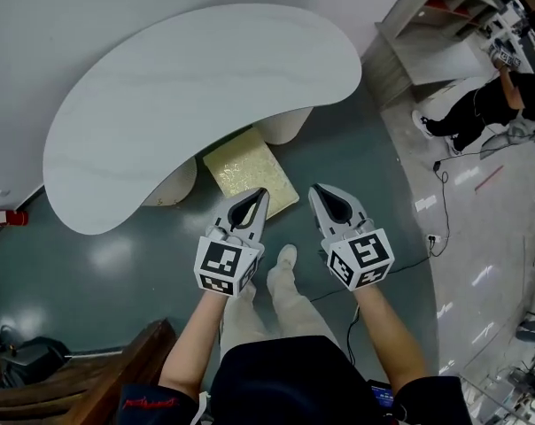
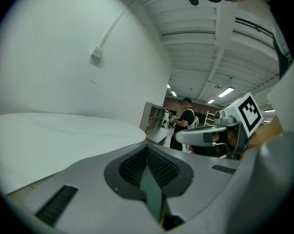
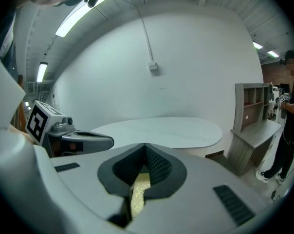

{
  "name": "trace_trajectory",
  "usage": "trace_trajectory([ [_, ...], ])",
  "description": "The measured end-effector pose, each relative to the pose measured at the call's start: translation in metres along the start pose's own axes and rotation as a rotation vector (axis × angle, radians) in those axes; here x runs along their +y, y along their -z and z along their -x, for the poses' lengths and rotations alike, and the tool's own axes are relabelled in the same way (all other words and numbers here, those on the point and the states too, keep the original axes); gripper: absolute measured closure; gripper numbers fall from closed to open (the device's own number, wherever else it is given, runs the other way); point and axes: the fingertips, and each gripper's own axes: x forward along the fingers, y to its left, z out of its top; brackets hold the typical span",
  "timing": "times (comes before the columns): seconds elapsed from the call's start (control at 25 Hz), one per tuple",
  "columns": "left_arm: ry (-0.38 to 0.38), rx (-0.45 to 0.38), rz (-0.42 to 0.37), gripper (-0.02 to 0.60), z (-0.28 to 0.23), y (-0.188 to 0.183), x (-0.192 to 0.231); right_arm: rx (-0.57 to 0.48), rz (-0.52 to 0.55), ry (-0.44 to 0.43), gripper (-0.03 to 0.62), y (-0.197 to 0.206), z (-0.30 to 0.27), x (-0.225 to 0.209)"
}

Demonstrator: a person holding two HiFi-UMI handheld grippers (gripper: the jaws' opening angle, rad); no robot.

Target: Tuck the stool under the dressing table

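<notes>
Left gripper (image 1: 257, 193) and right gripper (image 1: 319, 190), both clenched empty, hovered side by side; stool (image 1: 250, 171) just ahead, half under table (image 1: 197, 87).

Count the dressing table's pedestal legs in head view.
2 pedestal legs: one left of the yellow stool, one behind its right corner, both partly under the tabletop. Others may be hidden beneath it.

the stool (image 1: 250, 173) is partly hidden under the dressing table (image 1: 161, 96).
</notes>
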Motion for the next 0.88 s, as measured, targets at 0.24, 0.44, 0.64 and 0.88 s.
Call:
trace_trajectory([
  [0.24,-0.038,-0.002,0.054,0.565,-0.009,0.015,0.01,0.015,-0.023,-0.026,0.585,0.02,-0.016,-0.005],
  [0.44,-0.048,0.022,-0.025,0.565,-0.018,0.034,0.011,0.02,-0.049,-0.033,0.585,0.041,-0.026,-0.012],
  [0.64,-0.028,0.025,-0.01,0.565,-0.025,0.056,0.017,0.041,-0.081,-0.037,0.585,0.069,-0.037,-0.016],
  [0.88,-0.036,0.059,0.011,0.565,-0.032,0.102,0.026,0.079,-0.098,-0.037,0.585,0.112,-0.05,-0.016],
])
